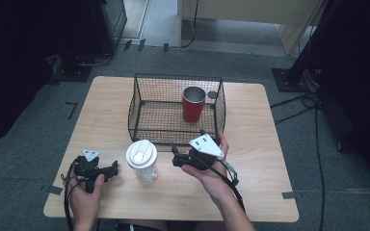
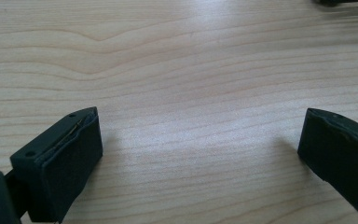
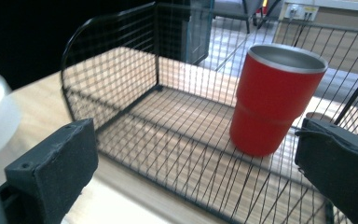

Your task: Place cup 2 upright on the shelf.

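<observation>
Wooden table (image 1: 250, 144) | lidded cup (image 1: 142, 161) between wide-open left gripper (image 1: 114, 169), right gripper (image 1: 174, 156) | basket (image 1: 144, 103), red cup (image 1: 193, 103) behind

Matt red metal cup (image 3: 274, 100) (steel rim), black wire basket (image 3: 116, 70)
</observation>
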`<state>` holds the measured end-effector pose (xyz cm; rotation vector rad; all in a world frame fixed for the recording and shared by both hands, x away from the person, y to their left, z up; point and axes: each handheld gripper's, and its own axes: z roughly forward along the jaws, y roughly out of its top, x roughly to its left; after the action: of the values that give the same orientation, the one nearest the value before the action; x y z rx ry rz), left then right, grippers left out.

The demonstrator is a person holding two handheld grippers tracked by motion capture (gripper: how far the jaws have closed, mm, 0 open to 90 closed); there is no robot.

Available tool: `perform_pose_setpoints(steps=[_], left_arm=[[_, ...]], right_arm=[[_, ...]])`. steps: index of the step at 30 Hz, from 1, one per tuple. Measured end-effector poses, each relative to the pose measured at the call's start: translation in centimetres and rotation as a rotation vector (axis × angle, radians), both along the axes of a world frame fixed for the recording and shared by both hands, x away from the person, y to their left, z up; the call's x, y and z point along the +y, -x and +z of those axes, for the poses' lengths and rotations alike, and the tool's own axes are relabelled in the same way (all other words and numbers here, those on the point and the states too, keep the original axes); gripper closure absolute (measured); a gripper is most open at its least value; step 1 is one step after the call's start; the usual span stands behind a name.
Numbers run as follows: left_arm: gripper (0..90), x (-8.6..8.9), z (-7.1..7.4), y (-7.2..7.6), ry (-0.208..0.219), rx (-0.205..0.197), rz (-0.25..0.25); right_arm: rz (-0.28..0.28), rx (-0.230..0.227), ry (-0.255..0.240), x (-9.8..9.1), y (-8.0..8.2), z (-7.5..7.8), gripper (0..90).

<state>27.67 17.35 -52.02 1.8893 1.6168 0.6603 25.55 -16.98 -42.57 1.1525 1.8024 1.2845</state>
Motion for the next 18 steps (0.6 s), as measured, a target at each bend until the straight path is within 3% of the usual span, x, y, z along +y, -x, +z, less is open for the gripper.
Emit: perform_pose_setpoints(steps=[5,18], left_arm=[[0.4,0.0,0.0,0.0,0.001,-0.001,0.001],[0.4,0.0,0.0,0.0,0.002,-0.001,0.002]], right_arm=[[0.027,-0.004,0.017,0.4,1.6,-1.5,0.0],[0.075,0.039,-0.014,1.6,4.1,-5.0,0.0]])
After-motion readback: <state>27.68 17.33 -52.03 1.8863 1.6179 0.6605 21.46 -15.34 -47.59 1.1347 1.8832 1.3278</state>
